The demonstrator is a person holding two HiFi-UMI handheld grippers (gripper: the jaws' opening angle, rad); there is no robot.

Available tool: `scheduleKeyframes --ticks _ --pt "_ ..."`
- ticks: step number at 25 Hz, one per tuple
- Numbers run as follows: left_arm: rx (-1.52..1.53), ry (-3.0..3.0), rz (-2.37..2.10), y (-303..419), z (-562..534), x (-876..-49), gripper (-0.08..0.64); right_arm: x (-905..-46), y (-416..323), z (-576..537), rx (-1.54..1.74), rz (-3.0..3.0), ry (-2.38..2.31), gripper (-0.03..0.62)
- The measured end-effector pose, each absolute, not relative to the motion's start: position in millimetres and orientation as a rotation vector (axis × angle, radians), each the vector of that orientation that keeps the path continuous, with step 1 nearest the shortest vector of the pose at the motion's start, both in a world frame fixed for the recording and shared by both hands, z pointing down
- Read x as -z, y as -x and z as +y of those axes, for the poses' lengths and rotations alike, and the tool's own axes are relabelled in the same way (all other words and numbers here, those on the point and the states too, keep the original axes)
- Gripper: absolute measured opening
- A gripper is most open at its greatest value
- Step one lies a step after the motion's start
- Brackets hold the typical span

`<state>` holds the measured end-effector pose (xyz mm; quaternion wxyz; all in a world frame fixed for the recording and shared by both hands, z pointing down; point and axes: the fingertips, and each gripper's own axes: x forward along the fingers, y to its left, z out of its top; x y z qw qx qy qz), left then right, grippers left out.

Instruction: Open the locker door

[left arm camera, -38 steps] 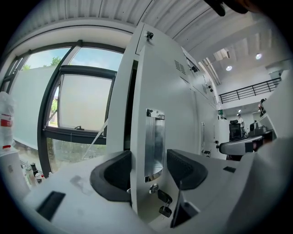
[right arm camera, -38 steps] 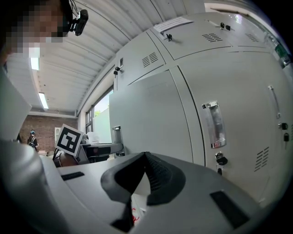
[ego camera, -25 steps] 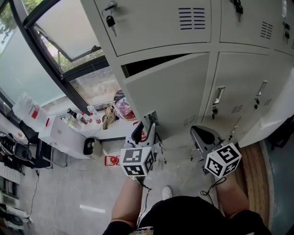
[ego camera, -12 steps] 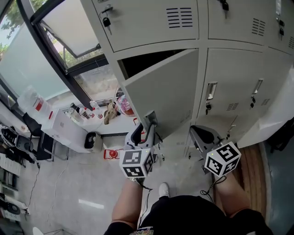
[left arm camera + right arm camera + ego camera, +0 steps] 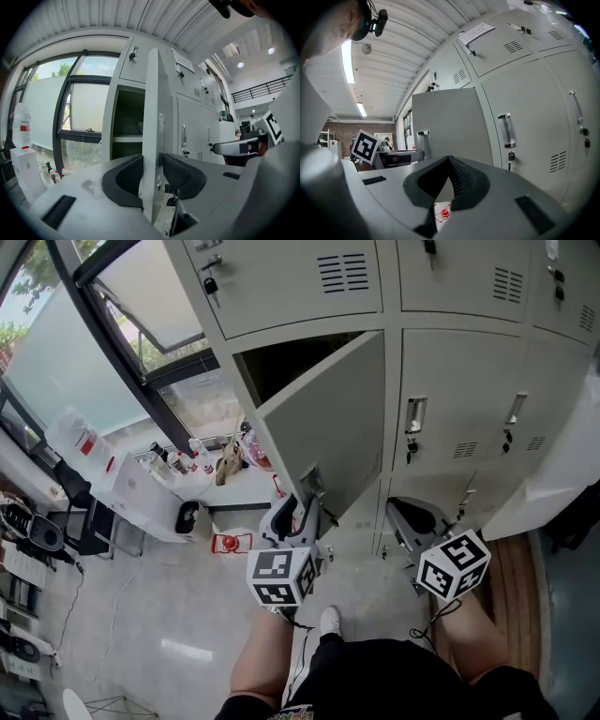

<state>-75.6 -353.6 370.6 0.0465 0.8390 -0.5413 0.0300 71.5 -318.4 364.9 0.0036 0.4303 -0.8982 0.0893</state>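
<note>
Grey lockers fill the wall by a window. The locker door stands half open, its edge between the closing jaws of the left gripper. The right gripper hangs beside it, jaws closed, holding nothing.

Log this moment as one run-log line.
locker door: partly open | left gripper: jaws closing, door edge between them | right gripper: shut, empty

Left gripper, seen along its own jaws — the free edge of the open locker door stands upright between the dark pads, which are closing and touch it on both sides. Left of the door lies the dark open compartment with a shelf; beyond it, a window.
</note>
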Motion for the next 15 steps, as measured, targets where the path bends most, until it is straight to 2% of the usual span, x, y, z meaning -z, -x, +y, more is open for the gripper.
scheduleKeyframes --ticks 15 --pt "-0.115 -2.615 -1.582 15.4 -302.7 -371.0 0.098 -367.2 -105.9 -274.0 -0.296 -2.826 -1.35 0.054"
